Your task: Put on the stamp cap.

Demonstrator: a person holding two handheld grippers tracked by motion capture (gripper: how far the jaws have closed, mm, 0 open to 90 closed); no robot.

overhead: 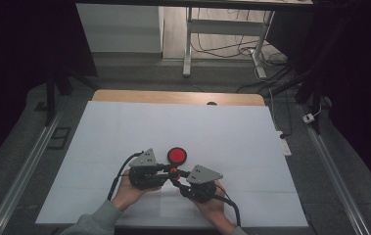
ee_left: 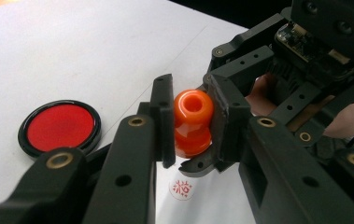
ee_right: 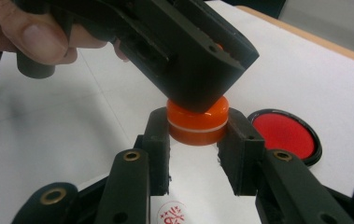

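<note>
Just below the left claw, a round red seal print marks the white worktop. Between its jaws, clamped at the narrow waist, sits the orange stamp: glossy, hard plastic, probably light and slippery. The right claw brackets the stamp's base; whether it presses, I cannot tell. Farther left lies the red ink pad.

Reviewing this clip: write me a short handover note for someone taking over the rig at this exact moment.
Left gripper: shut on the orange stamp, gripping its upper part.
Right gripper: jaws around the stamp's base, seemingly clamped.
Stamp is held just above the white sheet; open red ink pad lies beside it.
Done: one red imprint on the sheet.
Left: unclear, probably pulling the stamp's base off or setting it down.
</note>
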